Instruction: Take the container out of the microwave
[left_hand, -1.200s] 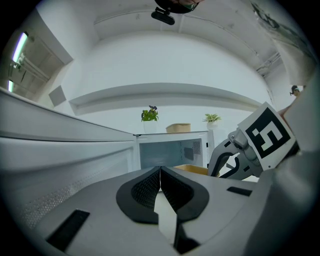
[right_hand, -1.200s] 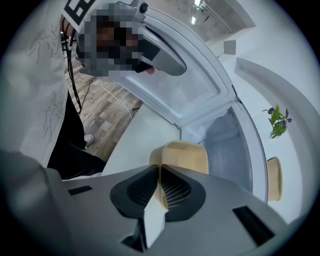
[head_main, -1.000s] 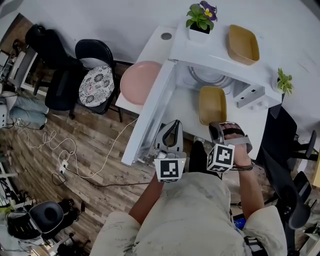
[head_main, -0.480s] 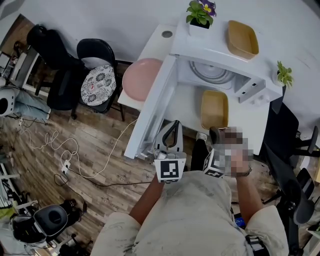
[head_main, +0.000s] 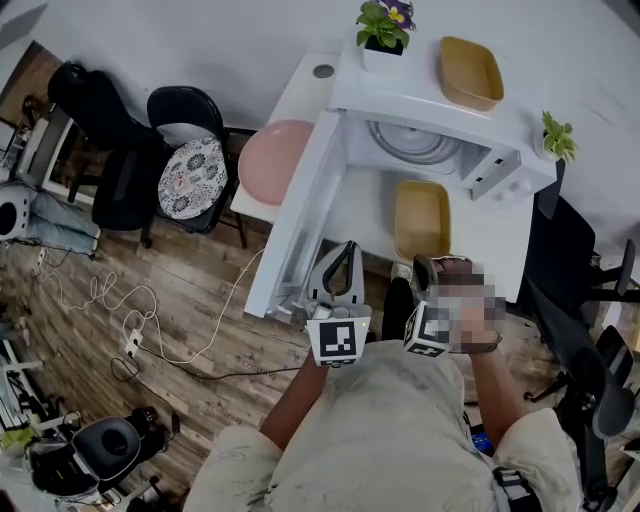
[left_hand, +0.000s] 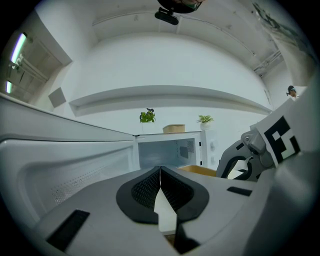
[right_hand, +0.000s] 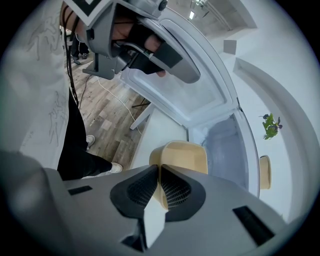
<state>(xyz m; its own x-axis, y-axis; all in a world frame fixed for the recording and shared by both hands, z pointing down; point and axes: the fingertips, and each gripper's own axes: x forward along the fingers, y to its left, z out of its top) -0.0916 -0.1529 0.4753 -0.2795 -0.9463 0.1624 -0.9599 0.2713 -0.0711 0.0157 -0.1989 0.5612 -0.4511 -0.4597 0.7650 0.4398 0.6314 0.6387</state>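
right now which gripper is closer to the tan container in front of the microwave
Right. The right gripper grips the tan container's near rim; the left gripper is off to its left, by the open microwave door.

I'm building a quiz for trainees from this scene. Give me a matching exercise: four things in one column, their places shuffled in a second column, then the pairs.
Things:
1. nearer tan container
2. farther tan container
3. pink round top
4. glass turntable

Places:
A. on top of the microwave, beside the flowering plant
B. inside the microwave
C. on the white surface in front of the microwave
D. left of the open door in the head view

Pairs: 1-C; 2-A; 3-D; 4-B
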